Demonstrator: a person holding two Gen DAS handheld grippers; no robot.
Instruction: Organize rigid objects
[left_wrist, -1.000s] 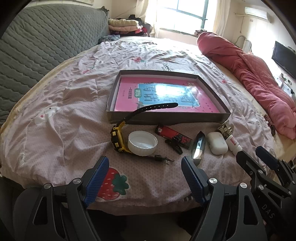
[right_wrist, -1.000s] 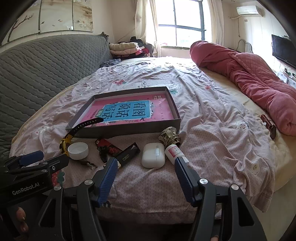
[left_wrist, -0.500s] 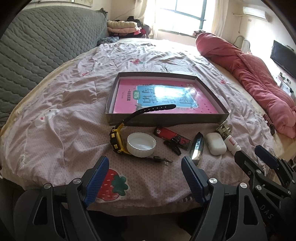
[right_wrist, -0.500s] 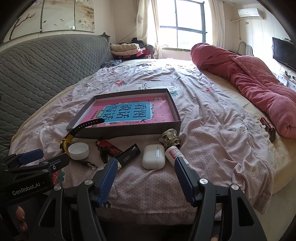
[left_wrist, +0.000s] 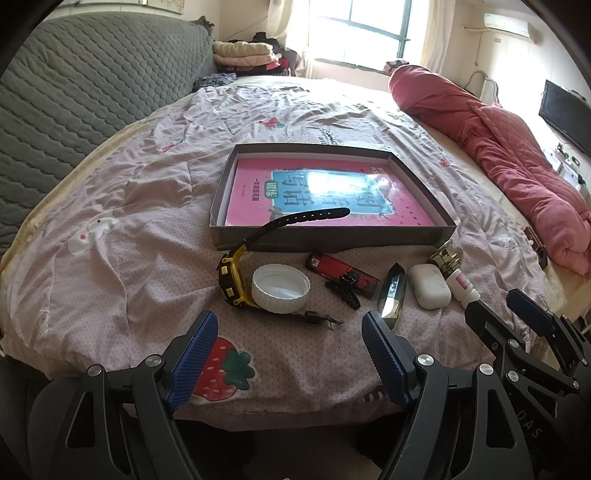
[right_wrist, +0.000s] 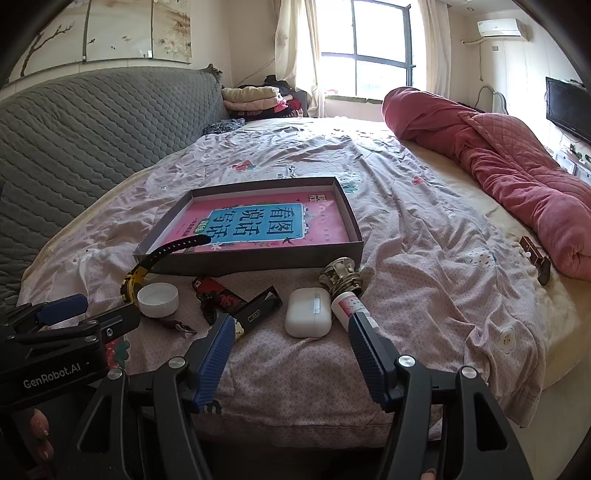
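Evidently nothing had been sorted yet: the grey box (left_wrist: 332, 238) held only a pink book (left_wrist: 258, 199), while the watch (left_wrist: 232, 273), white cap (left_wrist: 280, 284), lighter (left_wrist: 332, 266) and earbud case (right_wrist: 308, 312) lay just before it, and the left gripper (left_wrist: 284, 362) and right gripper (right_wrist: 288, 362) hung spread and empty.

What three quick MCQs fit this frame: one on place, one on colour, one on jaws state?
1. Where does the watch strap tip rest?
A. over the box front wall
B. under the earbud case
C. on the red quilt

2. The bottle cap is:
A. blue
B. white
C. black

3. The left gripper is:
A. open, empty
B. shut on the lighter
C. shut on the cap

Answers:
1 A, the strap crosses the wall.
2 B, plainly white.
3 A, jaws apart, nothing between.
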